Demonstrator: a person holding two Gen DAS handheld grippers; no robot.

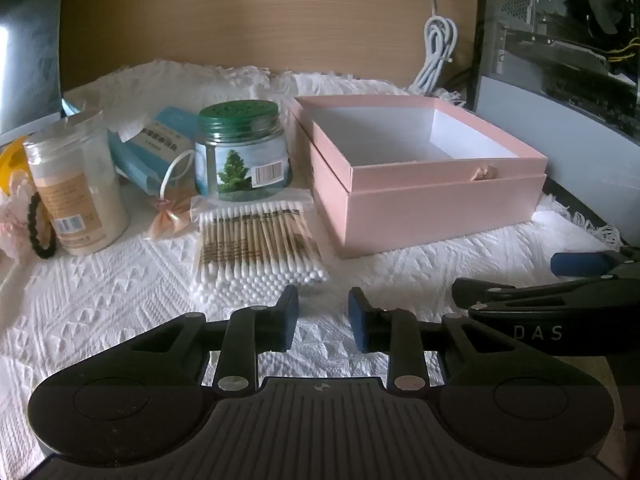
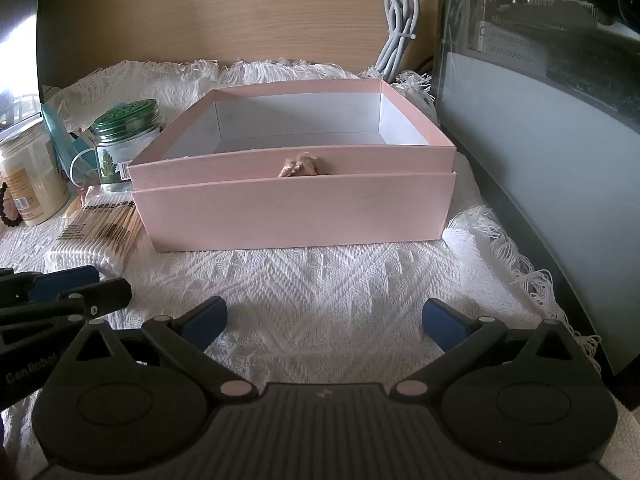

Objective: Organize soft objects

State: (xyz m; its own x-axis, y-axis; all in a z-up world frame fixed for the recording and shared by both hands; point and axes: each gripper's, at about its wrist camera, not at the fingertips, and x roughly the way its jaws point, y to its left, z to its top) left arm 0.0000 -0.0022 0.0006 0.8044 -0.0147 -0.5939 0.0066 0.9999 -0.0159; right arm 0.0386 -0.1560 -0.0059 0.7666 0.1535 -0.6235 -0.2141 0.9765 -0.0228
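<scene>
An open pink box (image 1: 440, 208) with a white inside stands on the white cloth, right of centre; it fills the middle of the right wrist view (image 2: 296, 212) and looks empty. A bag of cotton swabs (image 1: 256, 248) lies just ahead of my left gripper (image 1: 323, 322), which is open with a narrow gap and empty. My right gripper (image 2: 325, 322) is wide open and empty, in front of the box. A pack of blue face masks (image 1: 156, 144), a black hair tie (image 1: 38, 228) and a small pink bow (image 1: 170, 216) lie at the left.
A green-lidded jar (image 1: 242, 152) and a clear plastic jar (image 1: 76, 188) stand left of the box. A computer case (image 2: 540, 128) stands close on the right. A coiled white cable (image 2: 400, 28) hangs on the wooden back panel. The right gripper shows at the left wrist view's right edge (image 1: 560, 300).
</scene>
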